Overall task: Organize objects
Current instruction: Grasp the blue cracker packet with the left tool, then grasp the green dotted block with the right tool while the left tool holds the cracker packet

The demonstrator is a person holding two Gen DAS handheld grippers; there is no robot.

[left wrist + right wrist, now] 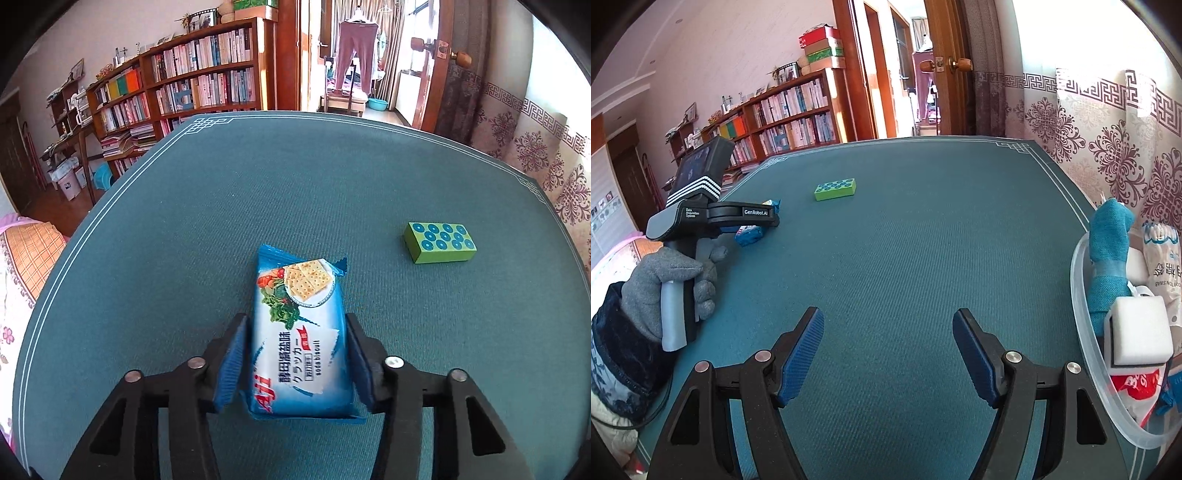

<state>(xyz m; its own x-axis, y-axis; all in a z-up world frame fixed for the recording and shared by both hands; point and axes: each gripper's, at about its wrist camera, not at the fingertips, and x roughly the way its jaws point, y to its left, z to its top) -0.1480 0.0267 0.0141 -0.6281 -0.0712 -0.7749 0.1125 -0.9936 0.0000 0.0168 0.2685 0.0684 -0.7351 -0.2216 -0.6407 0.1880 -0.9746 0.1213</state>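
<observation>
gripping the cracker packet before it goes to the bin

the left gripper (295, 363) has its blue pads pressed against both long sides of the soda cracker packet (301, 332), which lies flat on the green tabletop (221, 221) roughly midway across it, nearer the left edge than the right. only the near half of the packet sits between the pads; the far half juts forward unsupported. a soft foil wrapper like this will likely sag at that free end, so the lift should be straight up and slow, keeping the packet level, and the squeeze should stay light enough not to crush the crackers inside.

the right gripper (888, 350) is spread wide over bare cloth near the front edge, pinching nothing. the clear plastic bin (1082, 332) at the right edge looks the likely destination, already holding a blue cloth (1108, 243), a white sponge block (1139, 332) and bagged items. the green dotted block (439, 242) lies apart from the packet, further toward the right edge, and is untouched.

hard to make out: whether the packet has left the cloth at all, since its underside is hidden. the bin is cut off by the picture edge, so the free room inside cannot be judged. in the right wrist view the packet is mostly hidden behind the left gripper's body, held by a grey-gloved hand (670, 280).
</observation>
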